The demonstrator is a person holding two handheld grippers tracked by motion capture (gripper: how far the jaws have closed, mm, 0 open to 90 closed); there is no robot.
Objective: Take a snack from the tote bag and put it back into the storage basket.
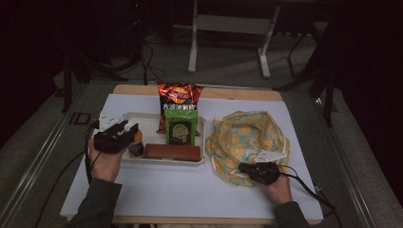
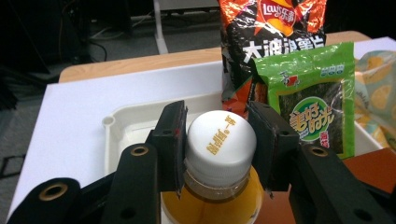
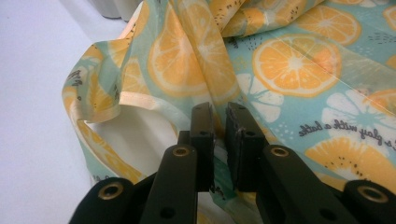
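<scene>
Right under my left gripper (image 2: 219, 149) camera sits the white cap (image 2: 220, 140) of the juice bottle (image 2: 210, 200), and my fingers (image 2: 170, 140) sit against it on either side: left one flat on the cap's edge, right one close against the other side, so I'm calling that a grasp on the cap. From the high view the bottle (image 1: 136, 145) stands upright at the tray's (image 1: 142, 118) near-left corner, roughly eight o'clock from the tray's middle, with my left gripper (image 1: 128, 135) reaching in from nine o'clock.

Just at three o'clock of the bottle lies a long brown bar (image 1: 172, 152) along the tray's near rim. Behind it stands the green snack packet (image 1: 180, 127), and at twelve o'clock the red chip bag (image 1: 179, 95) leans over the far rim.

Over on my right, the right gripper (image 3: 219, 140) has its fingers (image 3: 203, 135) clenched on a fold of the orange-print cloth bag (image 3: 289, 65), fabric pinched in the narrow gap. That bag (image 1: 247, 137) lies crumpled on the white surface (image 1: 190, 190) at three o'clock of the tray, my right gripper (image 1: 254, 171) biting its near edge.
</scene>
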